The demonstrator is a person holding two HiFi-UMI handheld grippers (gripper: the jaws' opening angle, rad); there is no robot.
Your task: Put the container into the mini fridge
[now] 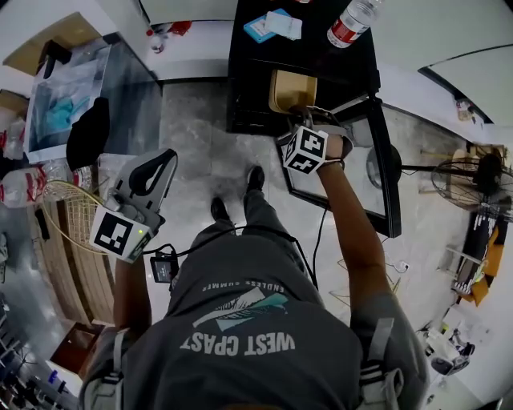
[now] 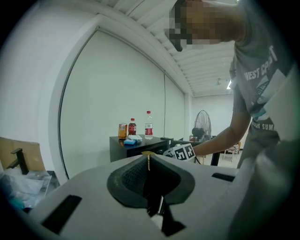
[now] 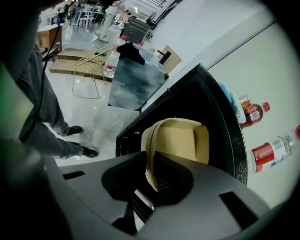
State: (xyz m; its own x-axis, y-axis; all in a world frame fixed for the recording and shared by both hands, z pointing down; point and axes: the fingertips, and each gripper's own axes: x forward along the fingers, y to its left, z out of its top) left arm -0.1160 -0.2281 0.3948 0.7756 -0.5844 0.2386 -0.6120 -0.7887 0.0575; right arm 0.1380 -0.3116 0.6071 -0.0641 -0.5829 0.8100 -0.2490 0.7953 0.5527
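A tan plastic container (image 1: 292, 90) sits in the mouth of the black mini fridge (image 1: 240, 88), whose door (image 1: 386, 184) hangs open to the right. My right gripper (image 1: 309, 114) reaches into the opening. In the right gripper view the container (image 3: 183, 140) fills the fridge cavity, and its thin rim runs between the jaws of the right gripper (image 3: 151, 164), which is shut on it. My left gripper (image 1: 163, 158) is held back at my left side, away from the fridge. In its own view the left gripper (image 2: 148, 161) is shut with nothing in it.
Bottles (image 1: 351, 22) and a blue packet (image 1: 268, 26) lie on top of the fridge. A grey-fronted cabinet (image 1: 120, 88) stands left of it, with a gold wire basket (image 1: 68, 212) nearer me. A floor fan (image 1: 473, 180) stands to the right. My feet (image 1: 236, 196) are on pale floor.
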